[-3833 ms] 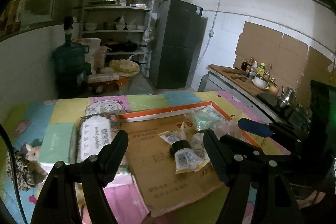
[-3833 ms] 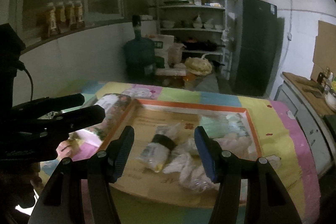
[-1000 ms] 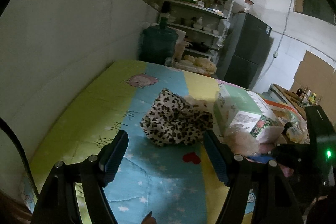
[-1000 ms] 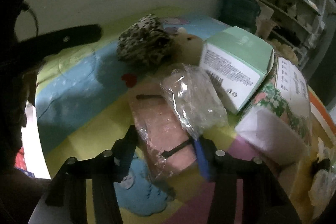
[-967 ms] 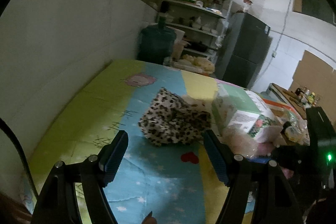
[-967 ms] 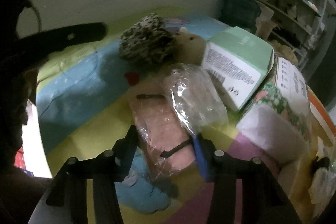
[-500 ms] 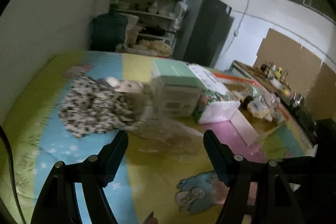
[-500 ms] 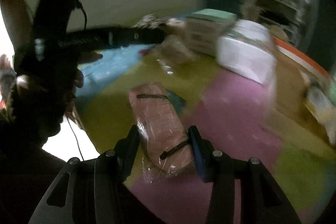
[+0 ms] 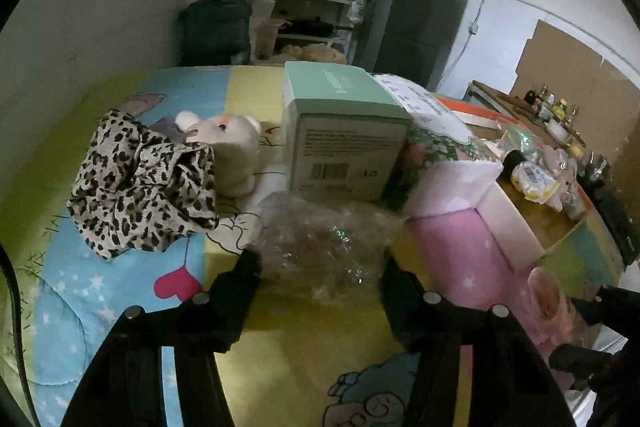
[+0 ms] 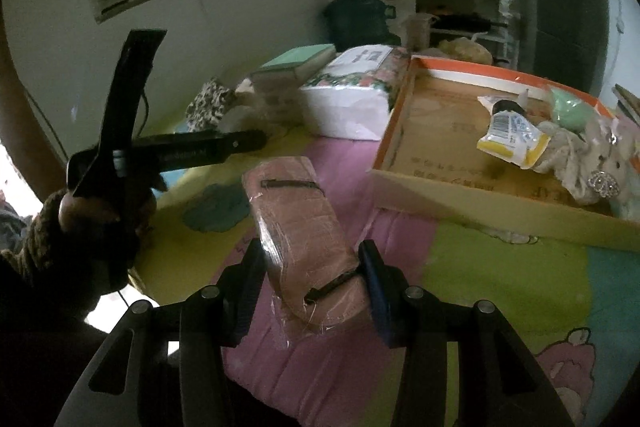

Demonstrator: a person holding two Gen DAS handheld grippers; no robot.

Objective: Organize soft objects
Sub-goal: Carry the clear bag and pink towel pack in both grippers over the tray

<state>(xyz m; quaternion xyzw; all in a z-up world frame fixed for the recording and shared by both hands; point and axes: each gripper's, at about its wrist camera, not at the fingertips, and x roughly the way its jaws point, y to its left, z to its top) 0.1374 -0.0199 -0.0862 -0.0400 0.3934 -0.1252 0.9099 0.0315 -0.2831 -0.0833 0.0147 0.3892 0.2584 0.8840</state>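
My left gripper (image 9: 322,265) points down at a crumpled clear plastic bag (image 9: 320,239) lying on the play mat. Its jaws are closing, with the bag between the fingertips (image 9: 250,267) and no firm squeeze visible. A leopard-print cloth (image 9: 140,187) and a pale plush toy (image 9: 230,147) lie to the bag's left. My right gripper (image 10: 312,259) is shut on a pink plastic-wrapped soft pack (image 10: 300,219), held above the mat's pink patch. That pack (image 9: 546,295) also shows at the lower right of the left wrist view. The left gripper's fingers (image 10: 208,149) reach in from the left there.
A green box (image 9: 344,131) and a floral tissue pack (image 9: 440,147) stand right behind the clear bag. An orange-rimmed cardboard tray (image 10: 460,183) with several packets lies to the right. A gloved hand (image 10: 80,219) holds the left gripper. Shelves, a water jug and a fridge stand beyond.
My left gripper swung right from the leopard cloth to the clear bag, and its jaws narrowed around it. My right gripper carried the pink pack away from the pile, toward the cardboard tray.
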